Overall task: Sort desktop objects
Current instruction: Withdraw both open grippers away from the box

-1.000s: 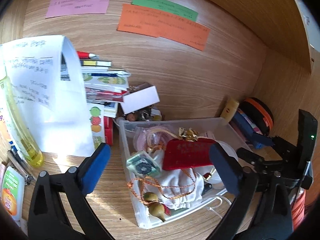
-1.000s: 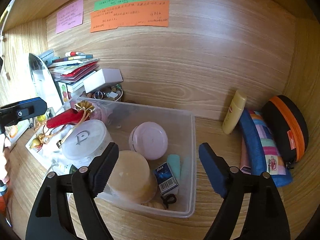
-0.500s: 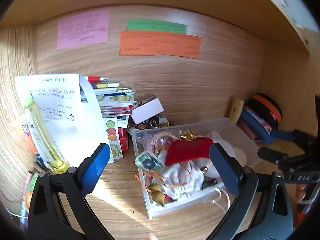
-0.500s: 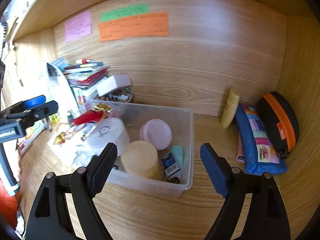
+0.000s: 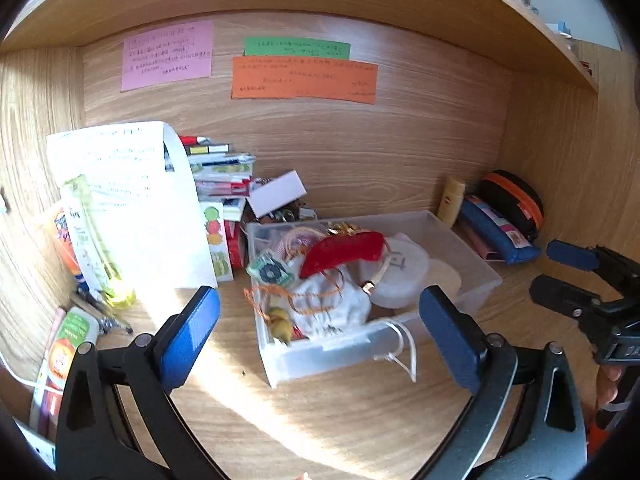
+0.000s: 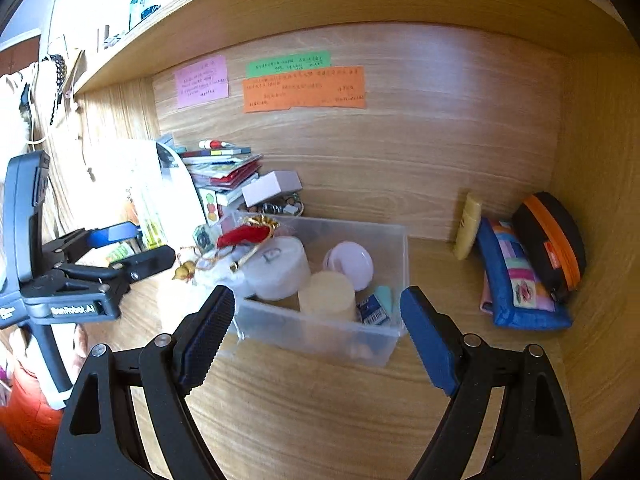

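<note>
A clear plastic bin stands on the wooden desk, full of small items: a red pouch, a white cloth bag, round white and pink tubs, a cream tub. My left gripper is open and empty, in front of the bin's near end. My right gripper is open and empty, in front of the bin's long side. Each gripper shows in the other's view, the right one and the left one.
A stack of books with a white box and a curled paper sheet stand at the left. A yellow-green bottle is beside them. A yellow tube, blue pencil case and black-orange pouch lie at the right wall.
Both grippers have pulled back and away from the bin, so more of the desk and shelf shows. Both stay open and empty. The bin has not moved.
</note>
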`<state>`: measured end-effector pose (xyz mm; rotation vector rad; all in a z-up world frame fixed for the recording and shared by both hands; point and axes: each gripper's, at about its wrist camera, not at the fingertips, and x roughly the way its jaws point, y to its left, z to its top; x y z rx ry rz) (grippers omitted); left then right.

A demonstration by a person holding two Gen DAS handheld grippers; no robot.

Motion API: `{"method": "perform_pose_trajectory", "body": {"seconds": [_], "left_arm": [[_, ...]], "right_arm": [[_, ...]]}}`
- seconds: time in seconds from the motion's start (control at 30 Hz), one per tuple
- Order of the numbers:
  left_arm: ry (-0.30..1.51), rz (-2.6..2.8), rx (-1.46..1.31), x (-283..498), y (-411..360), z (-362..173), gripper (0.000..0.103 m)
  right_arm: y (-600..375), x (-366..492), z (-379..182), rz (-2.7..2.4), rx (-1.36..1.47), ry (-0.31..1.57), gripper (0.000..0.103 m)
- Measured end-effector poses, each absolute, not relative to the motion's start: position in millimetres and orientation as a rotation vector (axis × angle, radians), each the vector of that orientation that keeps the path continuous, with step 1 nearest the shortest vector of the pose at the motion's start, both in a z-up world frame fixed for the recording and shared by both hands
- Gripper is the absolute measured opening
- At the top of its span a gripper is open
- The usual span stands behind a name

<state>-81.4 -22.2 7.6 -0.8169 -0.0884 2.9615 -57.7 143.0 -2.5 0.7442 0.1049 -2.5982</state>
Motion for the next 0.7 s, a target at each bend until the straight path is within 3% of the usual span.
{"method": "perform_pose_trajectory", "body": {"seconds": [0.37, 0.7], "left_arm": [[-0.182, 2.941, -0.76, -47, -17, 10, 0.101], [-0.094, 3.014, -0.689, -29, -5, 9, 0.101]], "right_arm": [[151, -35, -11, -2.557, 0.779, 0.071, 0.083], [145, -23, -12, -2.561, 0.755, 0.093, 0.083]]}}
